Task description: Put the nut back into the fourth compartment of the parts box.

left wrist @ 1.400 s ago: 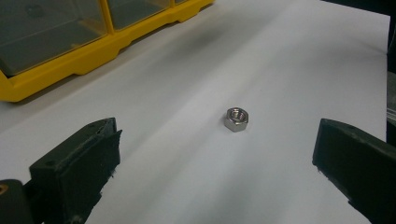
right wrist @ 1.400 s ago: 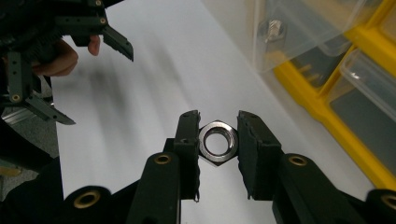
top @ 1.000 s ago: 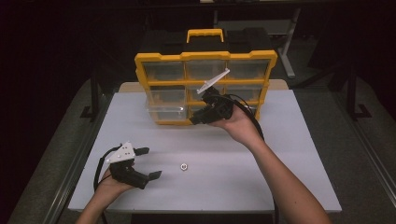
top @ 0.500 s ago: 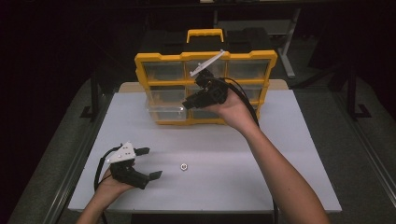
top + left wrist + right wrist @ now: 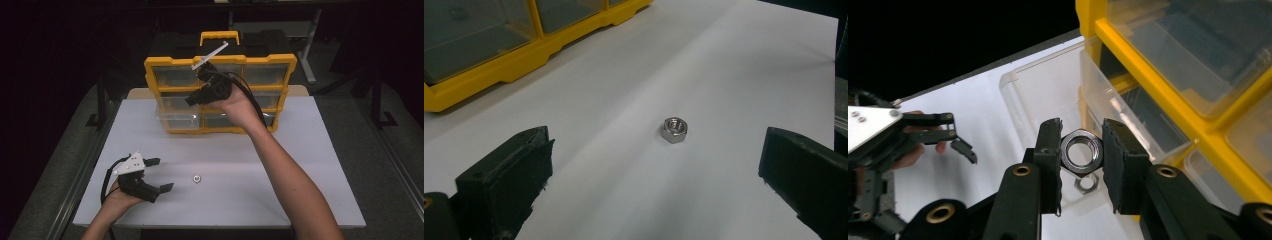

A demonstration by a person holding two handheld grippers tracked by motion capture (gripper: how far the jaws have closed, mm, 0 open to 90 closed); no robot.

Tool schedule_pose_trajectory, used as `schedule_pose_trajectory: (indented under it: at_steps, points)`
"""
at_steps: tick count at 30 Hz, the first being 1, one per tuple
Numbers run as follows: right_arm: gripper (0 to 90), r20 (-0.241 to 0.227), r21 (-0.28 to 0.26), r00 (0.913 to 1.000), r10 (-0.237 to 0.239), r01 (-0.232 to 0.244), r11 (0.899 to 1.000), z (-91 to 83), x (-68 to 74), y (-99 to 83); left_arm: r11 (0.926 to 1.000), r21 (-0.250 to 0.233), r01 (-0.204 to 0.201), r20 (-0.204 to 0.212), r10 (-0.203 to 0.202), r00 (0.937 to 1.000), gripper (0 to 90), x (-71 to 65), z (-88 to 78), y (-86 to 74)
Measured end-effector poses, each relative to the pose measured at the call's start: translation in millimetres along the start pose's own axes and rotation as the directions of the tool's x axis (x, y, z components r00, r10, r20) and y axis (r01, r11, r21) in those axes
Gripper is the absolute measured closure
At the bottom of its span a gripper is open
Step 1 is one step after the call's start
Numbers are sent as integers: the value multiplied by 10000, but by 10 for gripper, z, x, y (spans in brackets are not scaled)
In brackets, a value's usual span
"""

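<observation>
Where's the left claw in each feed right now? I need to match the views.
High view: the left claw is at lower left, open above the white table.
Left gripper view: the left claw is seen as its own black jaws rising from the bottom corners, wide apart.
Right gripper view: the left claw is at the far left, mid-height.
Shared landmark: the yellow organizer.

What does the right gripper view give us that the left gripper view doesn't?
Right gripper view: a large hex nut clamped between the right gripper's jaws, above a pulled-out clear drawer with another nut visible just below; the left gripper farther off. Left gripper view: a small hex nut lying loose on the table, ahead of open jaws. Both: the yellow organizer and white table.
</observation>
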State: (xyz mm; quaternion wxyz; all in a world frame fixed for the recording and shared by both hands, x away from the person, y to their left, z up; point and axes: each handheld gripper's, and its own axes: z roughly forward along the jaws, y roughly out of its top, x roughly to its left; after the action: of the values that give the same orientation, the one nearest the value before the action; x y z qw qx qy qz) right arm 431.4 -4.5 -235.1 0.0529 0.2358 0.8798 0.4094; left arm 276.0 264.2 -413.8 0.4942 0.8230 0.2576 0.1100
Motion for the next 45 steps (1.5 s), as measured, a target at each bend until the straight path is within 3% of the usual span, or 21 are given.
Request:
schedule_pose_trajectory:
  at_steps: [11,15,20,21,27,34,40,42,45]
  points:
    - [692,146,731,9989,-444,432,9964,253,-67,1,10000,-32,-8,3,8,10000,9,-6,1,5]
    - [667,138,743,9985,-538,527,9958,283,-66,-1,10000,-26,-7,-2,7,10000,9,-7,0,6]
    - [447,264,276,9985,-486,478,9985,212,-77,4,10000,-35,-20,4,20,10000,9,-5,-2,5]
    - [419,268,266,9994,-203,196,9995,187,-63,4,10000,-58,1,9,-1,10000,9,-5,-2,5]
    - [266,539,-80,9985,-61,65,9999,31,-41,-100,9999,-27,-100,-21,100,9999,9,5,-9,7]
    - [188,594,-174,9982,-48,58,9998,-71,-18,-297,9999,34,-161,-30,161,9999,8,9,-2,6]
    - [174,581,-322,9980,-265,284,9991,-113,0,-503,9998,58,-176,-28,176,9998,8,10,-2,5]
    - [174,481,-335,9988,-20,36,9994,-124,33,-563,9997,95,-216,-33,216,9998,9,12,-3,5]
    - [174,459,-380,9989,-76,94,9992,-118,52,-652,9997,107,-226,-43,226,9997,8,13,-5,5]
